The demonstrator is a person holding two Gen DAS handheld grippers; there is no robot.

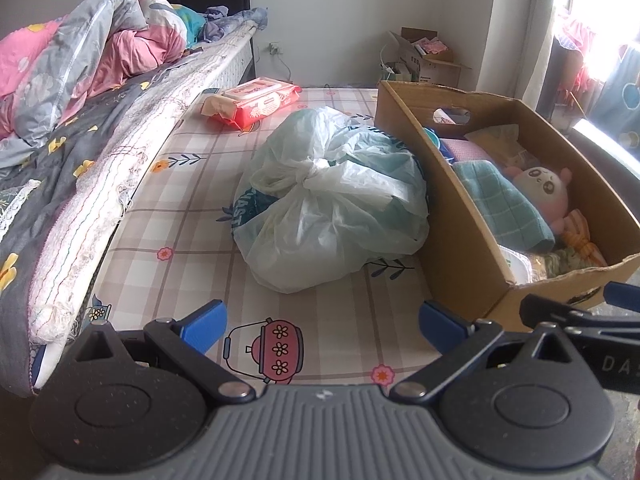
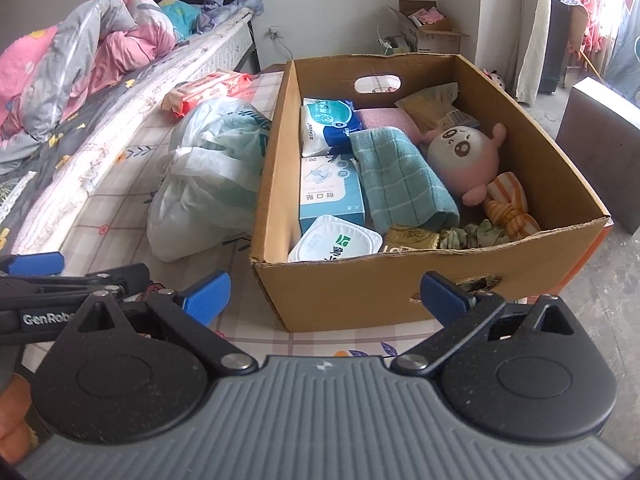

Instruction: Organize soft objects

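Reading "GenRobo" (cut off) beside the right claw (image 2: pixel 324 294), spread; left claw (image 1: pixel 322 326) spread too.

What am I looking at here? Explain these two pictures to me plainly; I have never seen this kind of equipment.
There is no robot: a person holds a two-finger gripper in each hand, each carrying a wide-angle camera that looks out along its blue-tipped fingers. One picture comes from the left gripper, the other from the right gripper. Both are open and hold nothing. In front, on a checked sheet, sits a knotted plastic bag beside a cardboard box. The box holds a teal towel, a pink plush toy, tissue packs and other small items. A red wipes pack lies further back.
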